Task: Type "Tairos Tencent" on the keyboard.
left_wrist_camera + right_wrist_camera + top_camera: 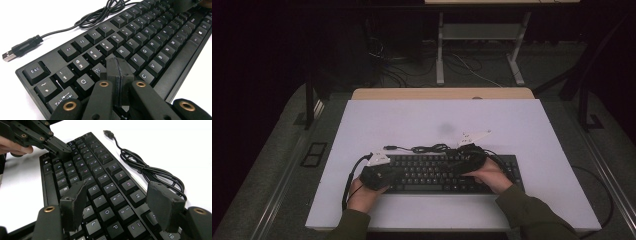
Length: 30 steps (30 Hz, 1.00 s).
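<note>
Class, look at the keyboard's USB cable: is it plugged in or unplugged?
Unplugged: the USB plug lies bare on the white table, beside the keyboard.

Person is wearing olive-green sleeves [532,212]. Both grippers are showing matte black jaws with brass-coloured rivets [103,84]; grey three-cornered plates [475,135] are sitting, apparently, on top.

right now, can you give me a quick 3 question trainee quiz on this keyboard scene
1. True or false: the left gripper has its jaws shut together over the keyboard.
2. Which end of the cable lies loose on the white table: A) a USB plug, B) a round audio jack, C) a mains plug?
3. Fill in: the right gripper hovers with jaws ____ above the O, P and L keys.

Key
1. True
2. A, the USB plug
3. open
</note>
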### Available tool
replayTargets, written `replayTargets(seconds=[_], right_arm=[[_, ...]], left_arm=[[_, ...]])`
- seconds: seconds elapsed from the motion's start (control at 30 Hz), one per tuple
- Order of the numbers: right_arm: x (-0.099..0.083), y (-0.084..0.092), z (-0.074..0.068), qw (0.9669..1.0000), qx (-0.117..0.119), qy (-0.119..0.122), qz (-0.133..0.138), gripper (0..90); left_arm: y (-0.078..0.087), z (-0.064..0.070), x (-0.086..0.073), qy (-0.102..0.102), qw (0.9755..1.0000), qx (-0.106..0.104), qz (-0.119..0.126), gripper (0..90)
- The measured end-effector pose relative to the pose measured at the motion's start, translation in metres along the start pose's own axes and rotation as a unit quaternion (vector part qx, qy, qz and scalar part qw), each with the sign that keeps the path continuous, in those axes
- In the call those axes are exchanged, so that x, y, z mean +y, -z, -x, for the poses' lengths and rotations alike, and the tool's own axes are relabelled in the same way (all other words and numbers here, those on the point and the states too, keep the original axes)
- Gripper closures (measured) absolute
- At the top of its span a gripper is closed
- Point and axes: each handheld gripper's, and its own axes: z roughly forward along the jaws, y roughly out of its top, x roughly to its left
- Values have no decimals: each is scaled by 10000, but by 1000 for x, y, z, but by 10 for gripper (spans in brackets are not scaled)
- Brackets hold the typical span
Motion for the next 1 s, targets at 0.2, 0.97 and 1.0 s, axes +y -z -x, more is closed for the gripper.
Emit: replayTargets(seconds=[0.2, 0.97, 1.0], right_arm=[[0, 0, 0, 10000, -5, 5, -4, 325], [0, 0, 0, 10000, -42, -22, 11, 285], [0, 0, 0, 10000, -55, -29, 16, 275]], left_arm=[[-1, 1, 0, -29, 10000, 27, -48, 893], [6, 2, 4, 65, 9998, -147, 154, 893], [6, 2, 4, 71, 9997, -160, 168, 893]])
